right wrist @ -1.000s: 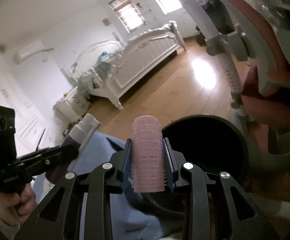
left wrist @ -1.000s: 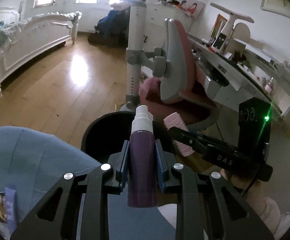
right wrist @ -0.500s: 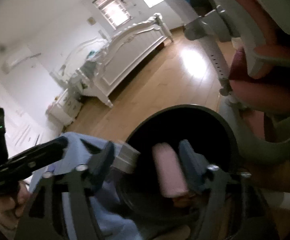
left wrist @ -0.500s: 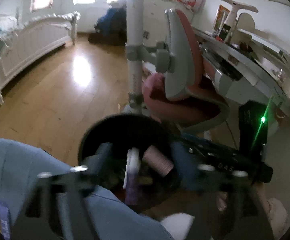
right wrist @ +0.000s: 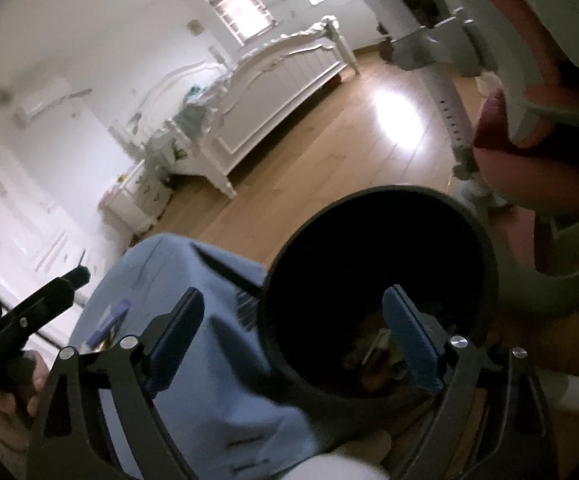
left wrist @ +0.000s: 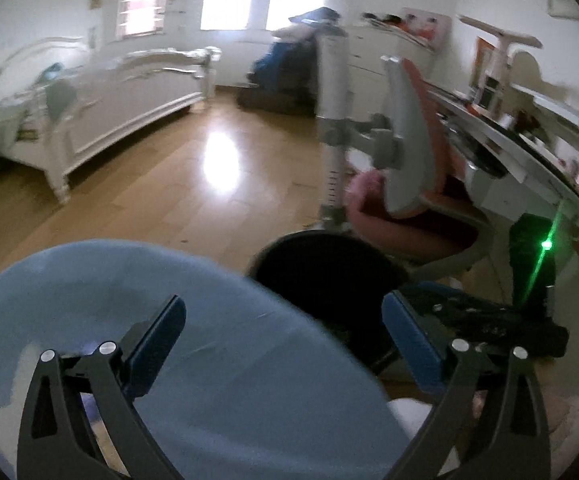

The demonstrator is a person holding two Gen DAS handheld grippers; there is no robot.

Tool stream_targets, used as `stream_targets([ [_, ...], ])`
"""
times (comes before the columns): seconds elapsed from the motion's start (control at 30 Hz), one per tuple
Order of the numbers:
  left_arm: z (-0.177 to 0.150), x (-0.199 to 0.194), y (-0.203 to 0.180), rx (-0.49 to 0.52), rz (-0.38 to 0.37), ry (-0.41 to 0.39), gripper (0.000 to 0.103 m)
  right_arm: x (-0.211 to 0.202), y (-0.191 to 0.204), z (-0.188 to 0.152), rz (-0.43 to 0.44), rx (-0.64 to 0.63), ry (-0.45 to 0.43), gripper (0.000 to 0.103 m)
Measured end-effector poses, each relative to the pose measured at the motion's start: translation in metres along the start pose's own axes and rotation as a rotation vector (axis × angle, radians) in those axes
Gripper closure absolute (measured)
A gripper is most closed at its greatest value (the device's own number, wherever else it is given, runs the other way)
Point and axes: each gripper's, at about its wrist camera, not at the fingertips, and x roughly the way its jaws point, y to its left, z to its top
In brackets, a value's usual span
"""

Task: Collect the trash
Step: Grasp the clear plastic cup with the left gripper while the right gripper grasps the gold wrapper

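Observation:
The black round bin [left wrist: 317, 235] stands on the floor beside a blue cloth-covered surface [left wrist: 229, 360]. My left gripper [left wrist: 283, 316] hovers over the edge of that cloth, left of the bin; its jaws are opening wide with nothing between them. My right gripper [right wrist: 295, 302] hangs over the bin [right wrist: 389, 193], and its jaws are also opening with nothing held. Dim pieces of trash [right wrist: 373, 356] lie at the bin's bottom. Each gripper shows in the other's view: the right gripper [left wrist: 489, 320] and the left gripper [right wrist: 37, 308].
A pink and grey chair [left wrist: 405, 160] and a white pole [left wrist: 333, 120] stand just behind the bin. A cluttered desk [left wrist: 529, 152] runs along the right, a white bed [left wrist: 121, 92] sits far left on the wooden floor. A small purple packet [right wrist: 109, 320] lies on the cloth.
Both grippers opened: the purple bottle left the left one and the pink roller left the right one, both dropping into the bin. The left gripper swung left over the blue cloth.

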Motion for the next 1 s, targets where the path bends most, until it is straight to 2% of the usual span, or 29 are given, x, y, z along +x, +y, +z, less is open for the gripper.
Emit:
stream_targets([
  [0.17, -0.027, -0.048, 0.054, -0.047, 0.109, -0.085, 0.005, 0.000, 0.043, -0.009, 0.003, -0.034, 0.019, 0.013],
  [0.27, -0.045, -0.068, 0.087, -0.102, 0.136, -0.084, 0.005, 0.004, 0.071, -0.018, 0.011, -0.076, 0.051, 0.013],
  [0.37, -0.060, -0.074, 0.111, -0.098, 0.161, 0.004, 0.006, 0.011, 0.105, -0.028, 0.010, -0.155, 0.092, 0.013],
  [0.4, -0.064, -0.071, 0.117, -0.060, 0.174, 0.058, 0.006, 0.012, 0.116, -0.033, 0.020, -0.175, 0.103, 0.013],
  [0.47, -0.074, -0.065, 0.126, 0.044, 0.253, 0.133, 0.006, 0.019, 0.141, -0.043, 0.034, -0.224, 0.140, 0.013],
  [0.6, -0.089, -0.056, 0.133, 0.159, 0.266, 0.169, 0.006, 0.032, 0.185, -0.063, 0.070, -0.313, 0.196, 0.013],
  [0.77, -0.087, -0.036, 0.152, 0.147, 0.209, 0.202, 0.006, 0.055, 0.227, -0.086, 0.076, -0.404, 0.282, 0.035],
  [0.87, -0.080, -0.029, 0.155, 0.155, 0.187, 0.184, 0.006, 0.064, 0.245, -0.096, 0.076, -0.446, 0.306, 0.039],
  [0.9, -0.081, -0.027, 0.154, 0.157, 0.182, 0.185, 0.008, 0.067, 0.249, -0.097, 0.072, -0.458, 0.310, 0.041],
  [0.97, -0.081, -0.021, 0.154, 0.160, 0.163, 0.211, 0.038, 0.075, 0.256, -0.100, 0.059, -0.480, 0.321, 0.048],
  [1.0, -0.082, -0.017, 0.155, 0.158, 0.156, 0.223, 0.042, 0.076, 0.258, -0.100, 0.059, -0.481, 0.324, 0.049],
])
